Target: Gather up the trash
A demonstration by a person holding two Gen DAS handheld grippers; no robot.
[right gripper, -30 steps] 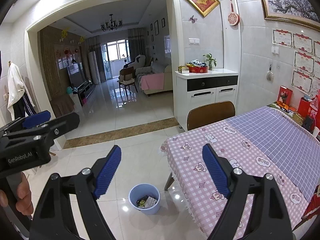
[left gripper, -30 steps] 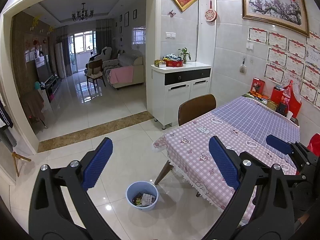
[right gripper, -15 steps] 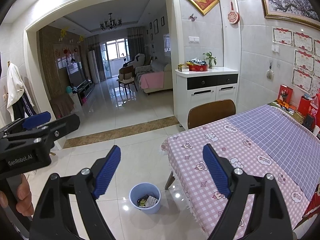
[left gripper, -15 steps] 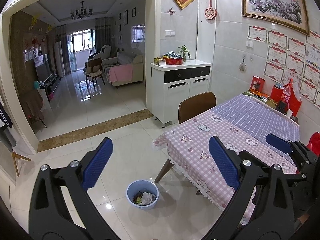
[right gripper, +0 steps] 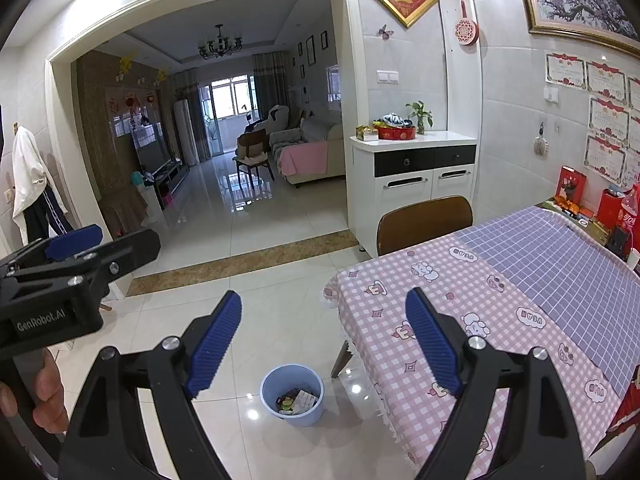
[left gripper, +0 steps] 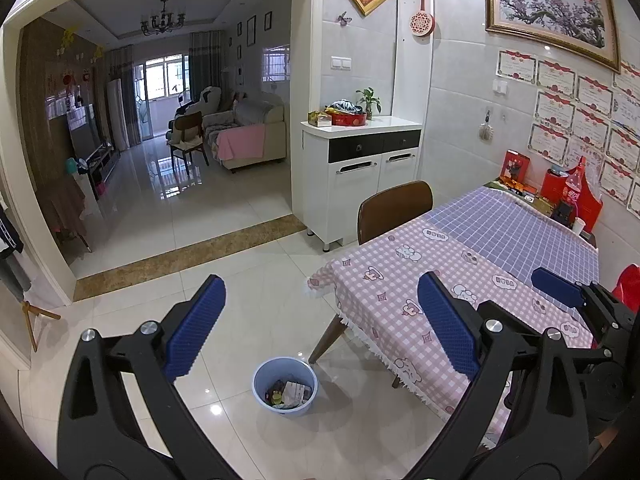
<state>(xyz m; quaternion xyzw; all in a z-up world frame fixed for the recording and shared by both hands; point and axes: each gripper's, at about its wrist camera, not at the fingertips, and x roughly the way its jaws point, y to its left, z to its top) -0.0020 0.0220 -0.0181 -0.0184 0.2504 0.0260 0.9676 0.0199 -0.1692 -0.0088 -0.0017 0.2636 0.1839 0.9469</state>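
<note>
Item 1, my left gripper point(left gripper: 318, 330): jaws spread wide, nothing between the blue pads, nothing touched. I judge it is held off the floor and tipped downward so the whole work area shows past the fingertips

Item 2, my right gripper point(right gripper: 324, 338): likewise spread wide and empty. It sits just beside the left one, which shows at the left edge of its view with a hand point(right gripper: 38, 394) wrapped round the handle; both point the same way, a ready stance rather than a reach

Item 3, blue bin point(left gripper: 285, 386): on the tiled floor, below and beyond my fingertips, framed in the gap between the pads in both views. It already holds trash point(left gripper: 289, 394) (wrappers and paper scraps, too small to sort). Standing just beside the table leg, it is easy to drop things into from the table edge

Item 4, table point(left gripper: 460, 280): checked cloth, to the right of my right-hand fingers. The near part shows no litter; clutter sits only at the far wall end

Item 5, chair point(left gripper: 394, 210): pushed in at the table's far side, well beyond the fingers
</note>
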